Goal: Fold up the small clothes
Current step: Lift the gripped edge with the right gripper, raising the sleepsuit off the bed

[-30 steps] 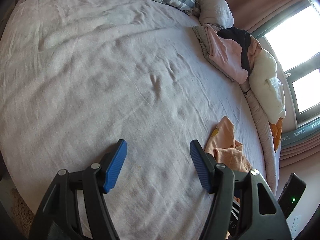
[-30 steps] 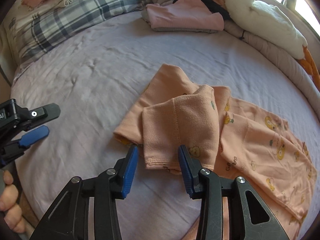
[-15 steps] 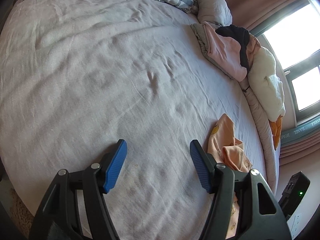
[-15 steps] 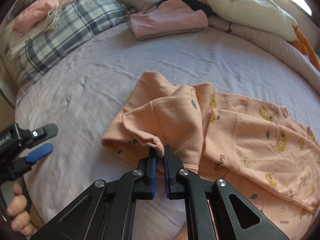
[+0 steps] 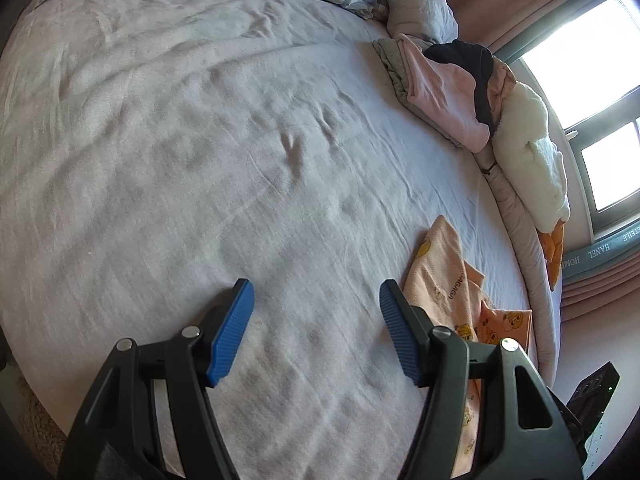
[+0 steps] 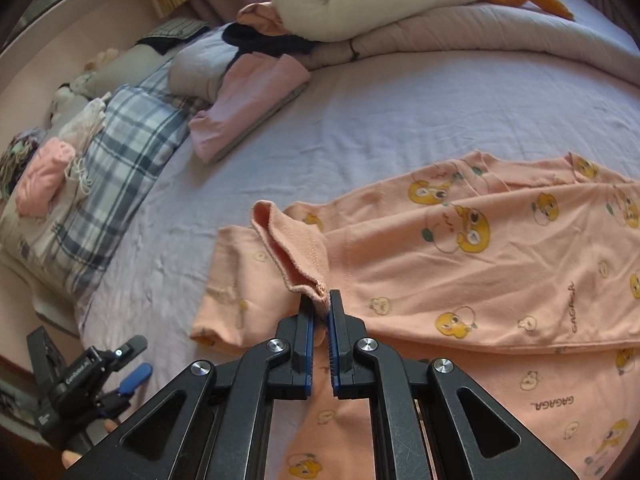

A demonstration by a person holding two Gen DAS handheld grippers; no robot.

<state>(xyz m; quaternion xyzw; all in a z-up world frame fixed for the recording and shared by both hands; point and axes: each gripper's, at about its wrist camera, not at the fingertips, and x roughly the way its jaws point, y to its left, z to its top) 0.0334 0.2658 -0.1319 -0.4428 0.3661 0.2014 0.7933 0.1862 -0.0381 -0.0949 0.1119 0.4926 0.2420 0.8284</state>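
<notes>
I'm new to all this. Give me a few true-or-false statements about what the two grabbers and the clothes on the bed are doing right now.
1. The right gripper pinches a hem of the peach garment. True.
2. The left gripper is clamped on the garment. False: its jaws stand open over bare bedsheet.
3. The garment carries yellow cartoon prints. True.
4. The white plush toy lies on the garment. False: it rests apart, on the rolled duvet at the bed's far edge.
</notes>
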